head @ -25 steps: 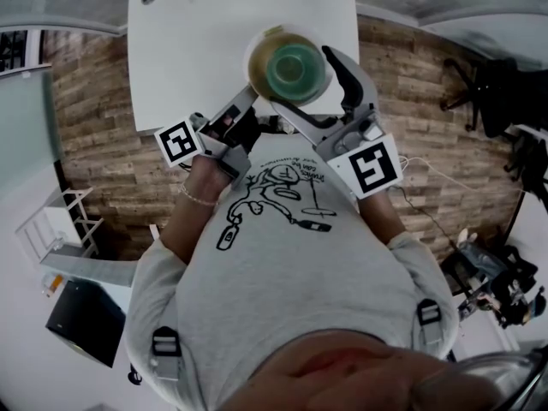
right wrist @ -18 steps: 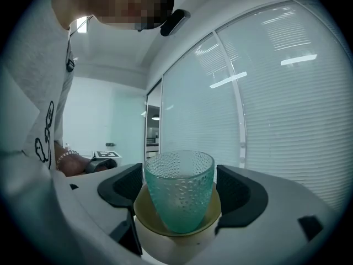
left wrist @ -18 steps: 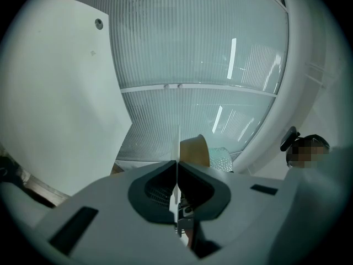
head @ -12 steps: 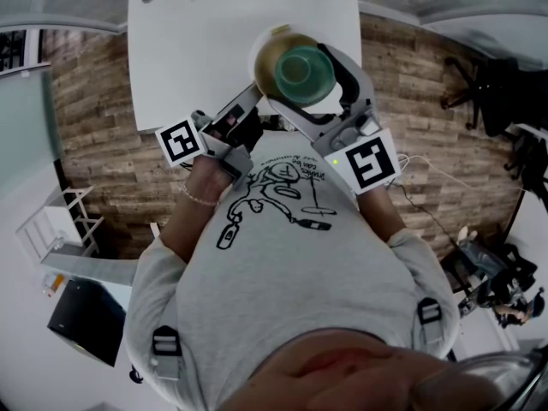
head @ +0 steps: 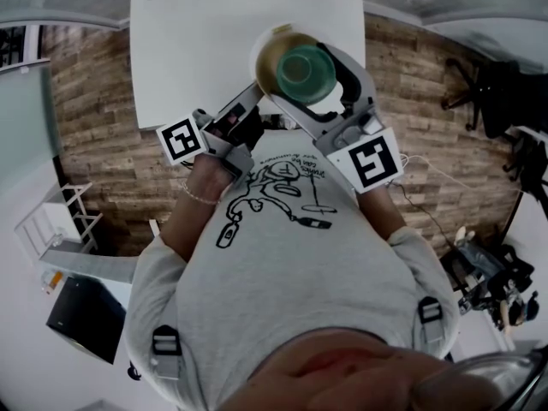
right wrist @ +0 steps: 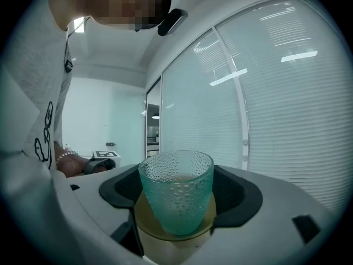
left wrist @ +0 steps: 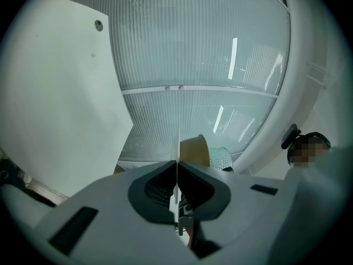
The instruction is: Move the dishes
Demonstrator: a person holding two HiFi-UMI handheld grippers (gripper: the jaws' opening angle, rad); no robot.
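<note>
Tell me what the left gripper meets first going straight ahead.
The left gripper is shut on the rim of the tan plate; straight ahead probably comes the green glass in the right gripper.

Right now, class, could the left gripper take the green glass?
Probably not: the left gripper is shut on the plate at its rim, and the right gripper holds the green glass over that plate.

Dimpled, see-through green glass tumbler with a smooth mustard plate. Matt white table, rough-grained wooden floor planks.
</note>
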